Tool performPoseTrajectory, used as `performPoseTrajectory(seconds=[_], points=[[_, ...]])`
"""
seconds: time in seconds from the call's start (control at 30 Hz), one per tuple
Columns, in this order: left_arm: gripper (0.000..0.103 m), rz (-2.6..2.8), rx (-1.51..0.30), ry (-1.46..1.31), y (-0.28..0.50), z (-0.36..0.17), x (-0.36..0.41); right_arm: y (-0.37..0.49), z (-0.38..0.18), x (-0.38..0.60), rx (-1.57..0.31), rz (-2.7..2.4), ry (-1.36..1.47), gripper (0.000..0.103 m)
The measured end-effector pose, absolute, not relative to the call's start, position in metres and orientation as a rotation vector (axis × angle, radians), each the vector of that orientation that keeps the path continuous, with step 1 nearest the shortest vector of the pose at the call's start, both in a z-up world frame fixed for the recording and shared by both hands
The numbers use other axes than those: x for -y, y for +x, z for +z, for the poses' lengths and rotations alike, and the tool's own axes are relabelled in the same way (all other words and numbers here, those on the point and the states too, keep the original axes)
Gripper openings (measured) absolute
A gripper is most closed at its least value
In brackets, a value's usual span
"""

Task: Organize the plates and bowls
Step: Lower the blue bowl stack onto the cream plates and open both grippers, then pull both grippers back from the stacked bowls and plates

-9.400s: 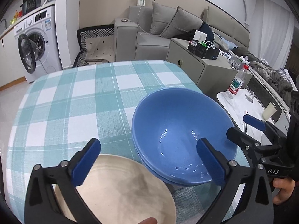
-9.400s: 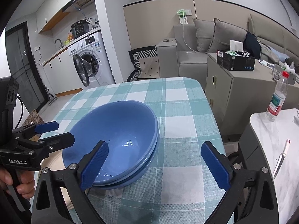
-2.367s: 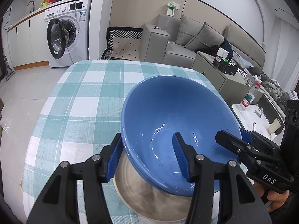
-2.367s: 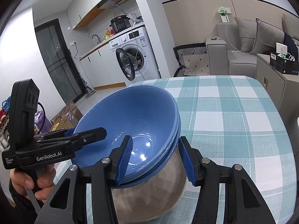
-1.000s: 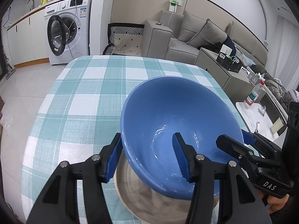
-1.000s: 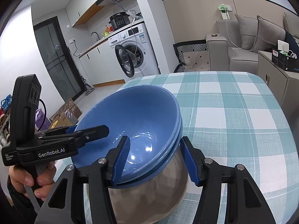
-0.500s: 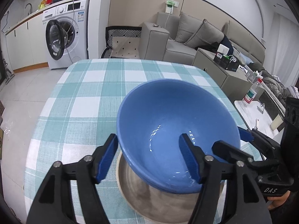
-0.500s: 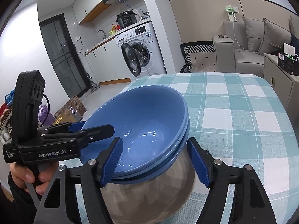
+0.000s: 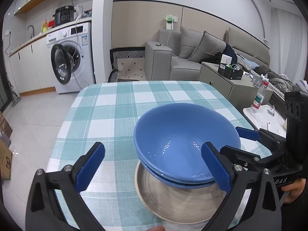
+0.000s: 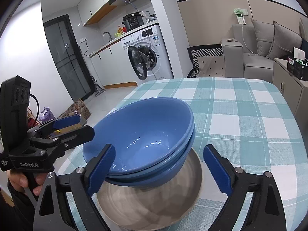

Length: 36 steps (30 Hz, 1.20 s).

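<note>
Two blue bowls (image 9: 184,140), nested one in the other, rest on a beige plate (image 9: 173,206) on the checked tablecloth (image 9: 115,111). My left gripper (image 9: 153,166) spans the stack's near-left rim. Its jaws are opening wide and no pad presses on the rim. In the right wrist view the bowls (image 10: 146,134) sit slightly tilted on the plate (image 10: 154,211). My right gripper (image 10: 159,167) straddles their near rim, jaws opening and pads clear of it. Each gripper shows in the other's view: the right gripper (image 9: 230,139) and the left gripper (image 10: 85,125).
The teal-and-white table (image 10: 250,115) stretches away beyond the bowls. A washing machine (image 9: 71,65) with its door open, a grey sofa (image 9: 184,57) and a low cabinet (image 9: 221,82) stand behind. A water bottle (image 9: 259,98) is on a side table at the right.
Both grippers' jaws have spread wide and let go of the bowl rim. The nested bowls now rest on the plate. The left gripper has drawn back and up a little.
</note>
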<state>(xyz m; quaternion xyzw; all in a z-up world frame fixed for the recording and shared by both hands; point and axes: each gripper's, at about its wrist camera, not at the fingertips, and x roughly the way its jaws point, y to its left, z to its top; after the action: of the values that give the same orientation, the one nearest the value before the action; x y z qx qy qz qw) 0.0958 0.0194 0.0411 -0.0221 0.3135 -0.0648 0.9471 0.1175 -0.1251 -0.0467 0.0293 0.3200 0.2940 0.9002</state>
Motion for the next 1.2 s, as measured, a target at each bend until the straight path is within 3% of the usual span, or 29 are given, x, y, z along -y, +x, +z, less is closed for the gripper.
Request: performPoseTrajectory(seconds=[0.17,0.63,1.2], points=[[0.103,-0.123,-0.604,-0.021,0.087,0.041,-0.023,0.112,-0.045,0.122,-0.647,0.615,0.027,0.102],[0.103,-0.077,-0.443,0.036,0.052,0.041,-0.028,0.088,-0.044,0.141,-0.554,0.581,-0.033,0.102],[0.103,-0.079,-0.397,0.003,0.035,0.018,-0.036,0.042,-0.056,0.162,-0.406,0.624,-0.044,0.102]])
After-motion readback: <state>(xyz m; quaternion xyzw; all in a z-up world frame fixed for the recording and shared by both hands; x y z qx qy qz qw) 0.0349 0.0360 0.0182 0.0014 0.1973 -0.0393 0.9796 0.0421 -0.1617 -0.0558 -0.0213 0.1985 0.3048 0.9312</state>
